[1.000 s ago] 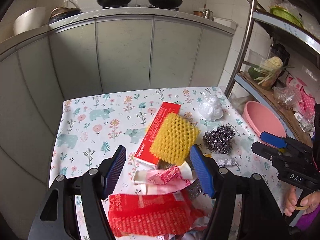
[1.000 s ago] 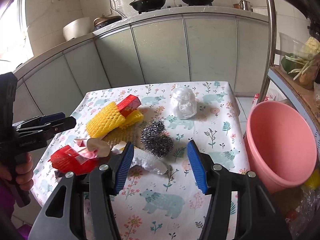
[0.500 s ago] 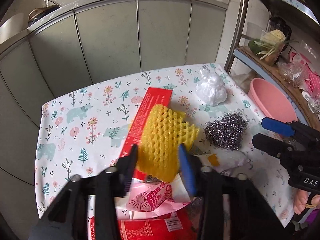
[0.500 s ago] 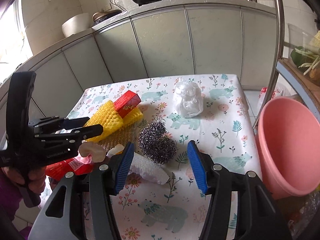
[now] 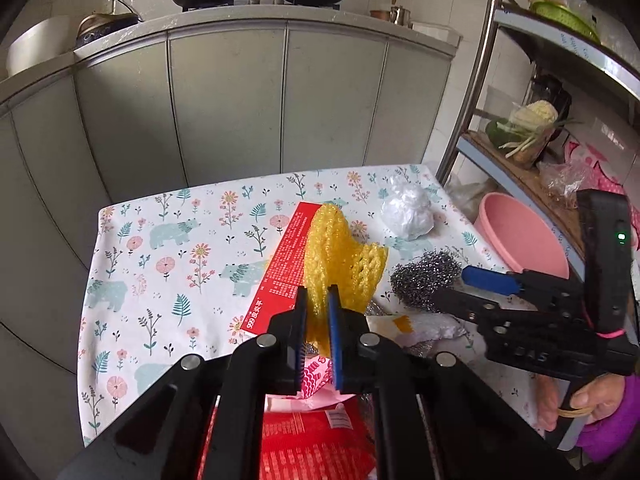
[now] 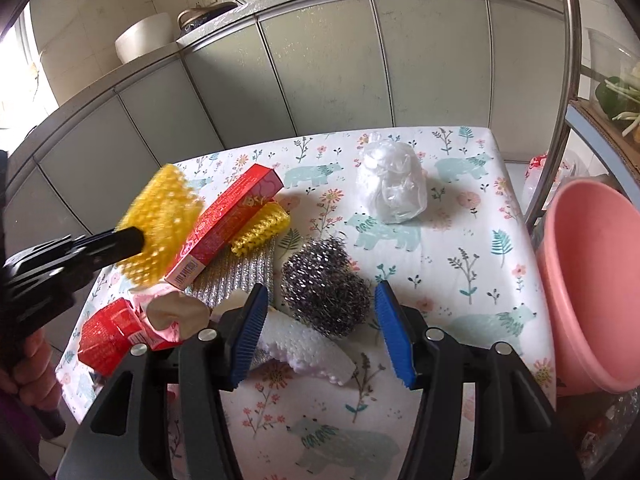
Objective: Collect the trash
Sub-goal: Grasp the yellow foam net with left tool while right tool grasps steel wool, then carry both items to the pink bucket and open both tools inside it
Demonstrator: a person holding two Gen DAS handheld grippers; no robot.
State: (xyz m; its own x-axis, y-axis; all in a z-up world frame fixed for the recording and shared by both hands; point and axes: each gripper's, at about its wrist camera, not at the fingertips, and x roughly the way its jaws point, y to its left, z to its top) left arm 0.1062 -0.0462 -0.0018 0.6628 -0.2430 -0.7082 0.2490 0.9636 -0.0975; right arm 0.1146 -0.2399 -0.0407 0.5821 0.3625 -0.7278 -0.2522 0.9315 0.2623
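My left gripper has its jaws closing, and the blue pads pinch the near end of a yellow foam net. In the right wrist view the yellow foam net looks blurred and raised beside the red carton, with the left gripper at its edge. My right gripper stands open just over a steel wool ball, not touching it. A white foam piece lies under its left finger. A crumpled white plastic bag sits farther back.
A pink basin stands off the table's right edge under a metal rack. A red wrapper, pink paper and a silver cloth lie at the near left. More yellow net lies right of the carton. Cabinets stand behind the table.
The left jaws went from wide open to pinched on the yellow net after moving forward over it. The right gripper came lower and closer to the steel wool, still open.
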